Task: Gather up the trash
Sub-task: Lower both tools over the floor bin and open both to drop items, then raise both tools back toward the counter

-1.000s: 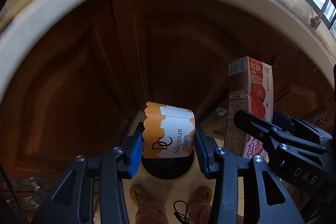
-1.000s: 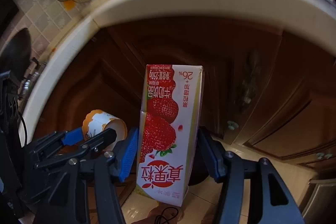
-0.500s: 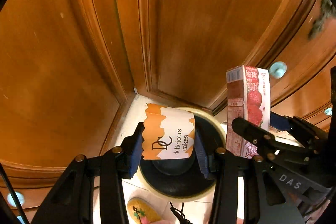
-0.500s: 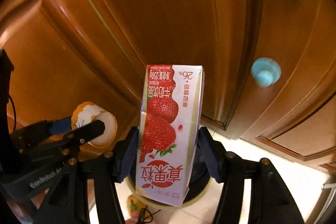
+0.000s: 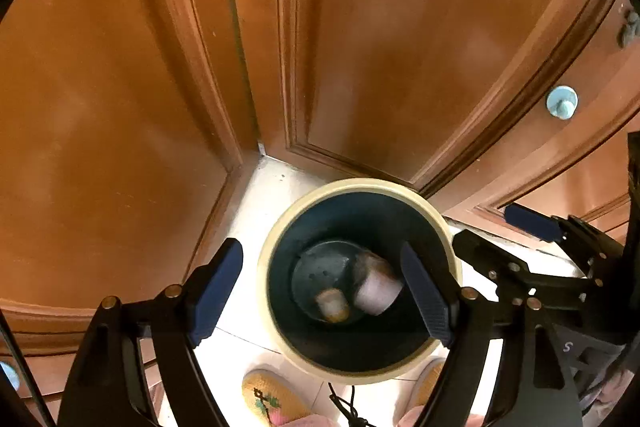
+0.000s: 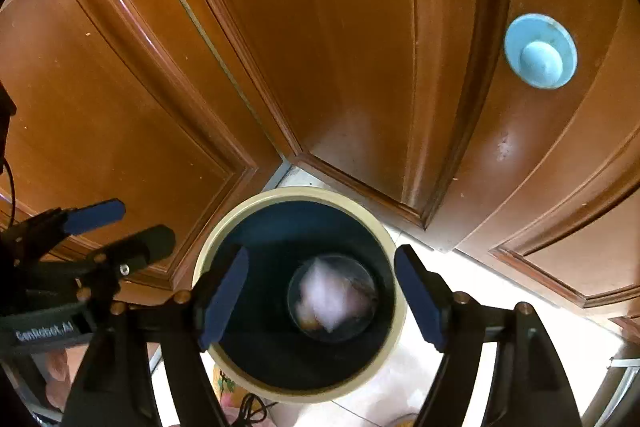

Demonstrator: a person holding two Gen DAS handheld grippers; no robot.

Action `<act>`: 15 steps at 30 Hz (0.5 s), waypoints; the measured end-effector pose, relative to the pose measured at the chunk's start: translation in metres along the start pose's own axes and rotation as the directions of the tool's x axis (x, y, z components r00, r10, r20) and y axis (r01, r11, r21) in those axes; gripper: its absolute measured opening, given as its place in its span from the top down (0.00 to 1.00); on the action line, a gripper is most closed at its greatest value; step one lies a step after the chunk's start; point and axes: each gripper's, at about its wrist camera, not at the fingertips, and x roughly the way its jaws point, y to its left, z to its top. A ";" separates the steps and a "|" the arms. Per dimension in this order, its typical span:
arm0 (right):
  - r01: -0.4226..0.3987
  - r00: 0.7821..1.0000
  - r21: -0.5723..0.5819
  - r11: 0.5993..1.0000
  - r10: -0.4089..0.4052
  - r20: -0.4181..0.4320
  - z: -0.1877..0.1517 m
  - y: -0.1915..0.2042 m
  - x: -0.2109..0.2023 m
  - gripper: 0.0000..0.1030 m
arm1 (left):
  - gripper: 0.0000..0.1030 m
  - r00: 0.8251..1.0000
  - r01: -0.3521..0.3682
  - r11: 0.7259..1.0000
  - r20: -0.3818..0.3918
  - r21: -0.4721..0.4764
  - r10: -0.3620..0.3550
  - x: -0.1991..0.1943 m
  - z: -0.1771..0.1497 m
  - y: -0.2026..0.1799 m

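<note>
left gripper (image 5: 322, 287) is hanging over the trash bin (image 5: 267, 259), tongs wide apart, gripping nothing | blurry trash pieces (image 5: 376, 285) are lying at the bin's bottom; they are looking light and easy to squash, so pinching their sides gently seems best | right gripper (image 6: 322, 291) is hanging over the bin too, tongs apart, empty

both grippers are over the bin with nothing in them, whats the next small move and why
Probably lift both grippers up and away from the trash bin. The left gripper and right gripper are open and empty, and blurred items already lie in the bin, so nothing is left to release here.
</note>
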 end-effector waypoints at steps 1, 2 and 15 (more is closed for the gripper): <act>0.001 1.000 0.009 1.000 -0.001 0.000 0.002 0.002 -0.007 0.26 | 0.23 1.000 -0.004 1.000 0.000 -0.001 0.004 -0.007 0.004 -0.001; 0.001 1.000 0.021 1.000 -0.001 -0.001 0.005 0.003 -0.015 0.26 | 0.23 1.000 -0.007 1.000 0.000 -0.004 0.007 -0.018 0.008 -0.002; 0.016 0.998 0.066 0.998 -0.019 0.058 0.078 0.025 -0.228 0.26 | 0.22 1.000 0.024 1.000 0.003 -0.001 -0.024 -0.222 0.093 -0.028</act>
